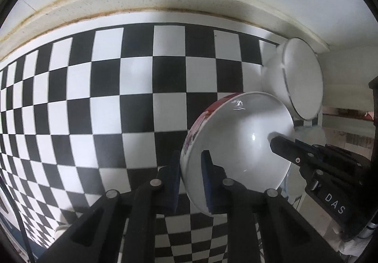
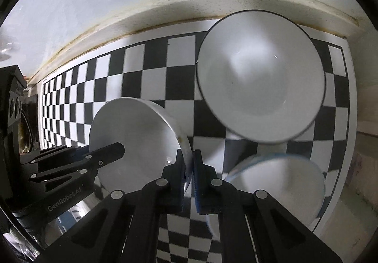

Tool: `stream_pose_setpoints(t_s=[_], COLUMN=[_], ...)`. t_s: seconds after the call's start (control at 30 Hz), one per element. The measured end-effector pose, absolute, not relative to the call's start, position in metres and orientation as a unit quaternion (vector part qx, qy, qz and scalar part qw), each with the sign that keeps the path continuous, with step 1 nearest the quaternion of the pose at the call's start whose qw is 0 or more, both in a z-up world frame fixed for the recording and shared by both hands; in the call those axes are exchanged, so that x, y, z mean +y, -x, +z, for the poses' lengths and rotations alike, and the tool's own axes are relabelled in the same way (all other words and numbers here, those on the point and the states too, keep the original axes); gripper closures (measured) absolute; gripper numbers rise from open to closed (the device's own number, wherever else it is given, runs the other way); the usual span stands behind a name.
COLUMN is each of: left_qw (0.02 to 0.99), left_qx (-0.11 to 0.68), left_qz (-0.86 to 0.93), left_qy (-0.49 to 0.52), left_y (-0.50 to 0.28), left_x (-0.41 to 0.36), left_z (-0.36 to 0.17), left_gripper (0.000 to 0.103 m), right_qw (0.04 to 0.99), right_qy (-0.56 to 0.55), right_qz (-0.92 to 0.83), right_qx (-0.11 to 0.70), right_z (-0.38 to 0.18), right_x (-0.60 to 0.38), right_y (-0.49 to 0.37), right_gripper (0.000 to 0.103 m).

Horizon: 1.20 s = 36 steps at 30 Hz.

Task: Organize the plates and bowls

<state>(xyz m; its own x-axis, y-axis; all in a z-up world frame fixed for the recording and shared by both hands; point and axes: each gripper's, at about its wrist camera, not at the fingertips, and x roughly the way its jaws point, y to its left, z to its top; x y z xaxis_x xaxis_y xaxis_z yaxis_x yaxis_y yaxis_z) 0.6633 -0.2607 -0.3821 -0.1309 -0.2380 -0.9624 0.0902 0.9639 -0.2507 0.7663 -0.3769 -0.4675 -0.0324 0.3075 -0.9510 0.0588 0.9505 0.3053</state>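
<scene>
My left gripper [image 1: 191, 178] is shut on the rim of a white bowl with a red flower pattern [image 1: 238, 142], held tilted above the checkered mat. My right gripper [image 2: 189, 178] is shut on the opposite rim of the same bowl [image 2: 134, 140]; its finger also shows inside the bowl in the left wrist view [image 1: 283, 147]. A white bowl with a dark rim [image 2: 259, 76] stands on the mat behind; it also shows in the left wrist view [image 1: 300, 78]. A white bowl with a blue rim [image 2: 278, 185] sits close at the right.
The black and white checkered mat [image 1: 106, 102] covers the counter up to a stained cream ledge [image 1: 118, 1] and a white wall. Dark objects stand at the left edge of the right wrist view [image 2: 14, 102].
</scene>
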Motion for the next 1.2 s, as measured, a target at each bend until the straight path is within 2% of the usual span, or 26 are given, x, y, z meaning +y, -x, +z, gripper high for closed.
stream_pose_setpoints(t_s=[0.23,0.47,0.83,1.2], left_qw=[0.671,0.66,0.616,0.599], left_qx=[0.727,0.732,0.767,0.782], left_qz=[-0.142,-0.163,-0.179,-0.171], left_qy=[0.031,0.029,-0.004,-0.02], left_y=[-0.621,-0.57,-0.5,-0.48], left_x=[-0.256,-0.251,-0.273,-0.288], left_z=[-0.341,-0.34,-0.383,-0.407], left_gripper=[0.088,0.088,0.088,0.088], right_qw=[0.696,0.695,0.657,0.636], right_qy=[-0.132,-0.14,-0.156,-0.162], right_qz=[0.098,0.094,0.082,0.086], right_qx=[0.699,0.699,0.733,0.75], right_z=[-0.437,-0.421,-0.465,-0.5], right_x=[-0.371,-0.375,-0.387,-0.377], right_y=[-0.724,-0.652,-0.552,-0.52], right_gripper=[0.095,0.095,0.095,0.095])
